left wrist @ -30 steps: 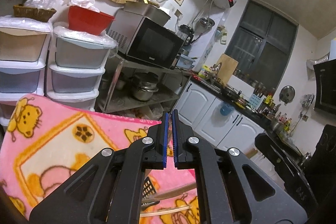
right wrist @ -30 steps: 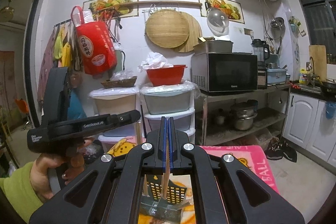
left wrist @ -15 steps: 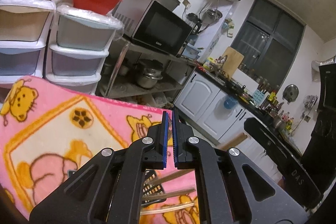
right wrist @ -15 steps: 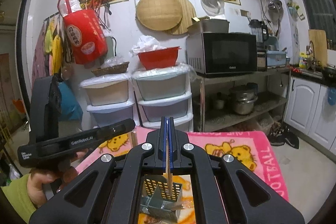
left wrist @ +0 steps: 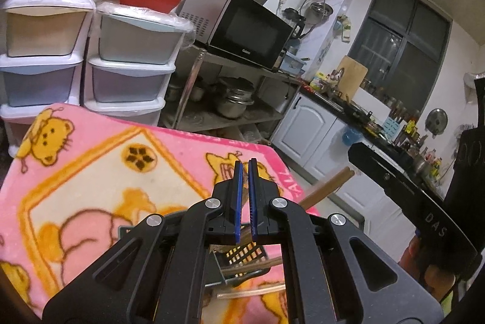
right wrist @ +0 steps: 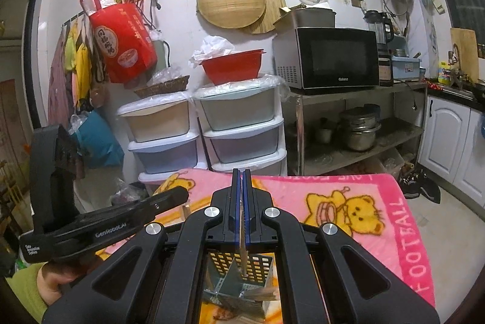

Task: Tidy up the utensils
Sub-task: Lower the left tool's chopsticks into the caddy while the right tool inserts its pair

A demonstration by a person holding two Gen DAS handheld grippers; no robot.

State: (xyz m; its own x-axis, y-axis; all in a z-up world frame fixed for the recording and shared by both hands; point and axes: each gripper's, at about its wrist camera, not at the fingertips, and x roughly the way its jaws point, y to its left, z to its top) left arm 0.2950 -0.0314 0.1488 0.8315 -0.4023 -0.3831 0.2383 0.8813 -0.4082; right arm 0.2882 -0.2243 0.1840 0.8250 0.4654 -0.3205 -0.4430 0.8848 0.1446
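Note:
A black perforated utensil holder (right wrist: 239, 272) with metal dividers stands on the pink cartoon blanket (right wrist: 348, 202). My right gripper (right wrist: 241, 181) is shut on a thin wooden chopstick (right wrist: 242, 245) that hangs tip-down into the holder. My left gripper (left wrist: 244, 169) is shut and empty, just above the holder (left wrist: 242, 254). In the left wrist view a wooden chopstick (left wrist: 326, 187) sticks up out of the holder on the right, and pale chopsticks (left wrist: 251, 292) lie on the blanket (left wrist: 91, 172) below.
Stacked plastic drawers (right wrist: 239, 129) with a red bowl (right wrist: 232, 66) stand behind the table. A microwave (right wrist: 330, 60) sits on a steel rack with pots (right wrist: 359, 126). White cabinets (right wrist: 448, 139) are at right. The left handheld unit (right wrist: 100, 230) is at lower left.
My right gripper has lowered the chopstick into the holder. My left gripper has dropped and tilted down toward the blanket, so the holder now shows between its arms.

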